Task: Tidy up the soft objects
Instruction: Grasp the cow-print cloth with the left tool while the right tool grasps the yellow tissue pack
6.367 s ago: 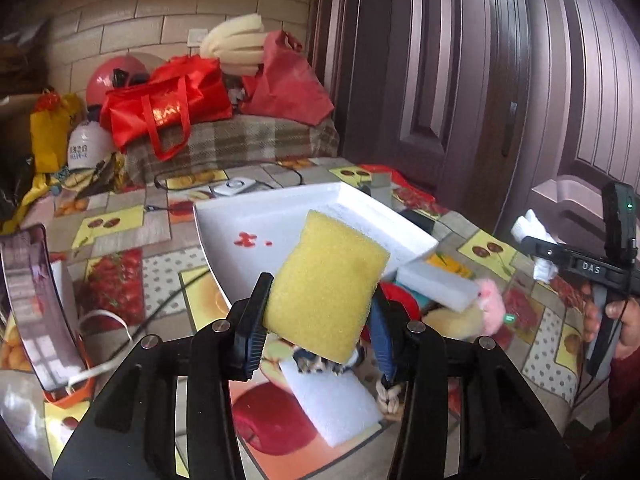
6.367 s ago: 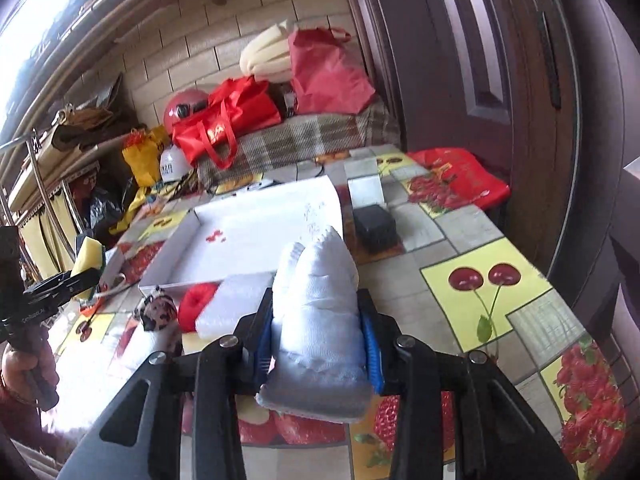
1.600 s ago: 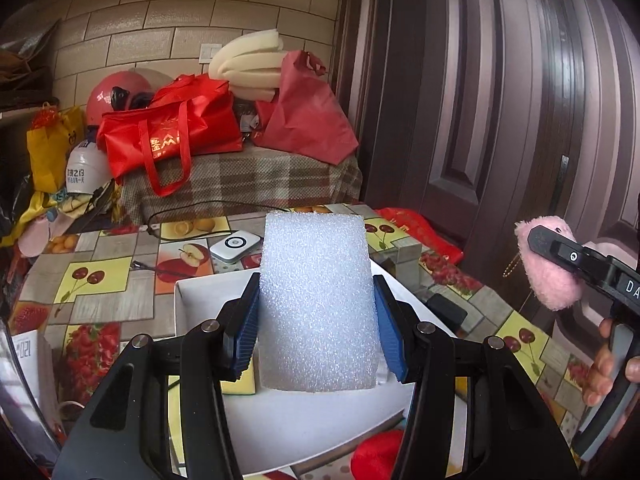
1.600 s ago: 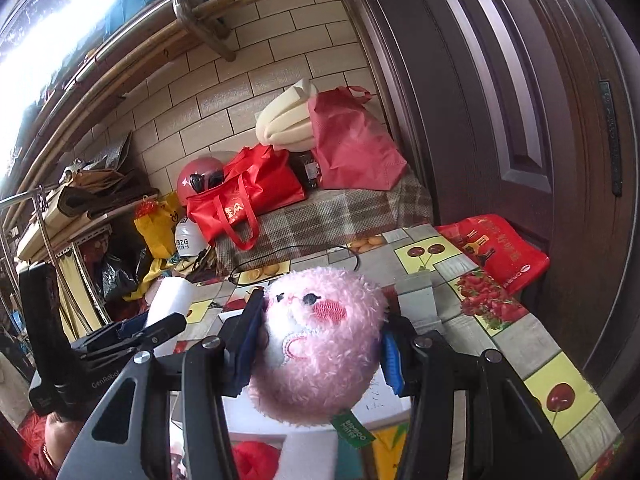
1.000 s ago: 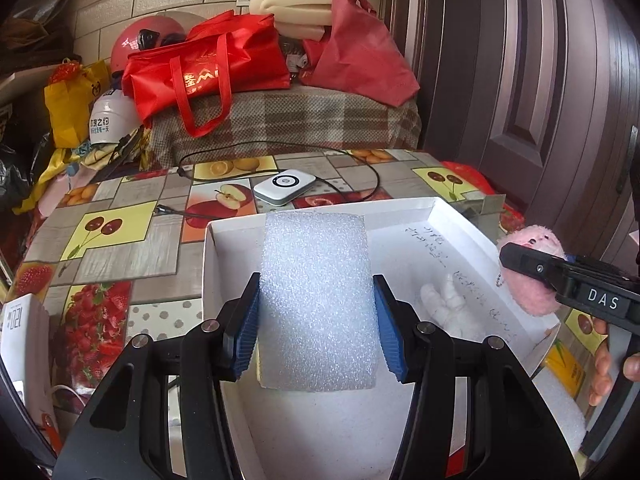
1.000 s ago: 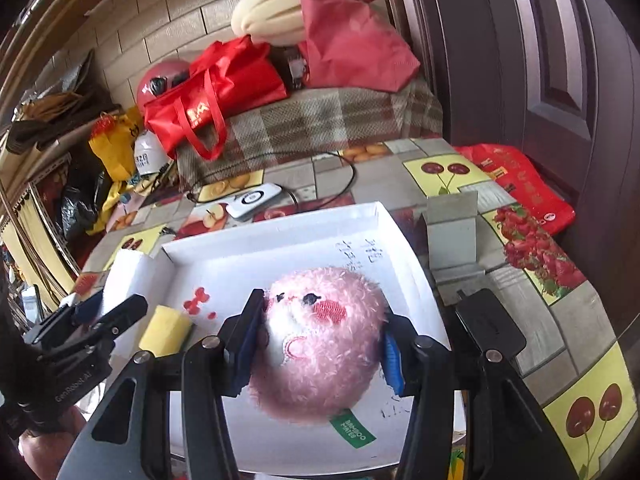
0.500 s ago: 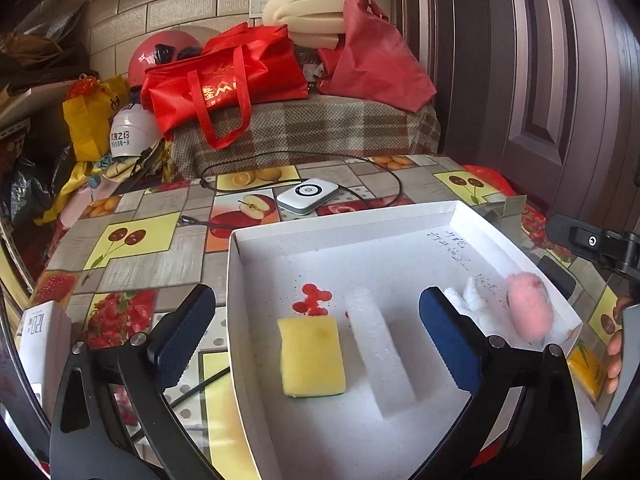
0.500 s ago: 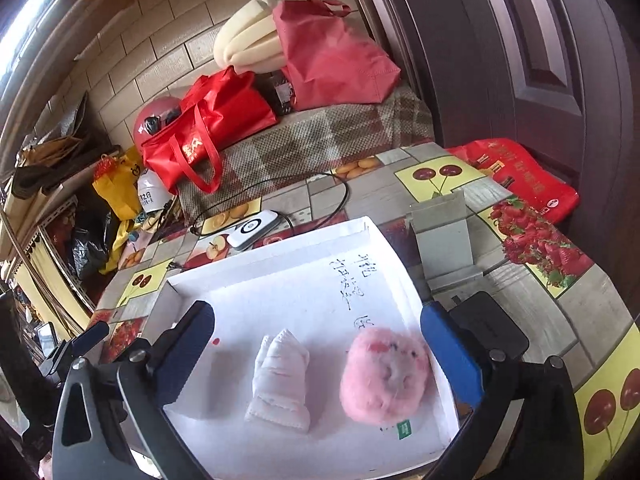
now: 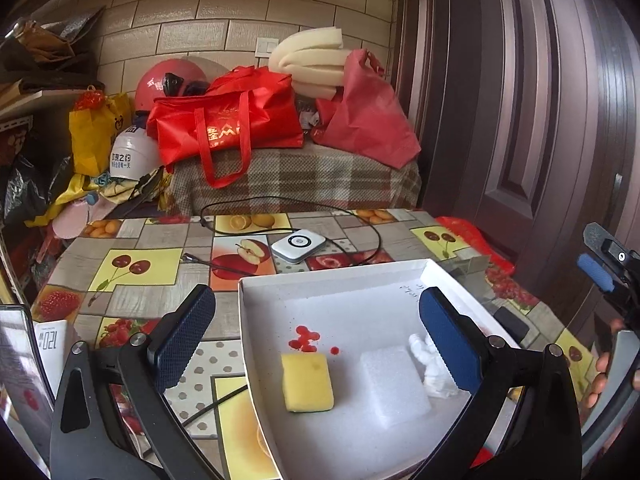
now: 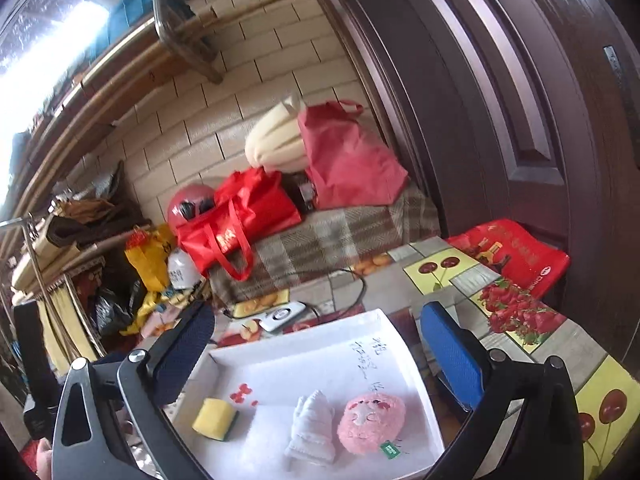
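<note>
Lying in white tray (image 10: 396,344): yellow sponge (image 10: 214,419), white foam block (image 9: 394,384), white cloth toy (image 10: 312,428), fluffy pink plush (image 10: 370,422); both claws apart, empty.

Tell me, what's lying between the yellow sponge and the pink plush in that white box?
In the right wrist view, a white foam block and a white cloth toy lie between the sponge and the plush, all inside the box.

One shallow white cardboard tray (image 10: 384,322) is holding four soft things: one yellow rectangular sponge (image 10: 214,418), one white foam block (image 9: 395,385), one small white plush toy (image 10: 312,426) and one round pink fluffy plush (image 10: 370,422). Two tools are showing, one per view.
</note>
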Motion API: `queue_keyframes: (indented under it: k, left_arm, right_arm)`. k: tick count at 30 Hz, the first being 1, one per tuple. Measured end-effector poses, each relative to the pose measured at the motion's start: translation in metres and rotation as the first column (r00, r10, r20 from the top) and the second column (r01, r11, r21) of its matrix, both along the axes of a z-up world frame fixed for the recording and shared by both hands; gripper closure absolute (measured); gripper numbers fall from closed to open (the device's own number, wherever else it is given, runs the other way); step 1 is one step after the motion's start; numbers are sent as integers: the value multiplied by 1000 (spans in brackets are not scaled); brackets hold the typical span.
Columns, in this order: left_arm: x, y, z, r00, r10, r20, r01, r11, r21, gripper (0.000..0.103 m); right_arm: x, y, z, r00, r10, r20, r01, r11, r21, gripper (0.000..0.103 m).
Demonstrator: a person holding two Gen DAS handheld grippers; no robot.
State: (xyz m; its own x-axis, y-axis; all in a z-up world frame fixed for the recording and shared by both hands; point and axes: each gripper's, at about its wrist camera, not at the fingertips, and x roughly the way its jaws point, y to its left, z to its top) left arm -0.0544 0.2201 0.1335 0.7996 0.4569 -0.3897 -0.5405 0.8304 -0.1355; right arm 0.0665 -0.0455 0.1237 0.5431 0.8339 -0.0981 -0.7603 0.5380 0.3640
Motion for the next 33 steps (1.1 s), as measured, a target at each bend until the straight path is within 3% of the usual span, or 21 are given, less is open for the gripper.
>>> queue_keyframes:
  k: [2, 5, 10, 14, 17, 20, 21, 25, 33]
  left_arm:
    - [-9, -3, 5, 999, -34, 12, 34, 999, -5, 0]
    - [-28, -12, 3, 995, -96, 7, 96, 995, -6, 0]
    - [-65, -31, -27, 988, -153, -30, 153, 988, -3, 0]
    - [-77, -38, -62, 976, -198, -95, 190, 978, -82, 0]
    - [-66, -47, -79, 944, -281, -174, 259, 956, -142, 0]
    - [-57, -64, -86, 913, -341, -223, 316, 938, -142, 2]
    - [-56, -68, -89, 904, -358, -233, 332, 932, -144, 8]
    - [-47, -81, -103, 866, -409, -289, 375, 912, -167, 25]
    - [-24, -89, -125, 817, -438, -376, 383, 899, -215, 37]
  right_arm:
    - [-3, -11, 2, 1000, 5, -11, -5, 1000, 27, 0]
    - [-8, -26, 2, 1000, -12, -6, 12, 1000, -8, 0]
    - [-15, -48, -16, 998, -57, 40, 63, 981, -185, 0]
    - [-6, -47, -48, 995, -100, 22, 100, 897, -432, 0]
    - [4, -39, -75, 994, -104, -30, 71, 836, -544, 1]
    - [16, -31, -91, 991, -95, -98, 23, 825, -564, 22]
    - [19, -30, -95, 990, -89, -112, 10, 823, -568, 29]
    - [20, -21, -108, 988, -57, -141, -37, 806, -591, 30]
    - [16, -6, -116, 989, -33, -143, -64, 781, -621, 32]
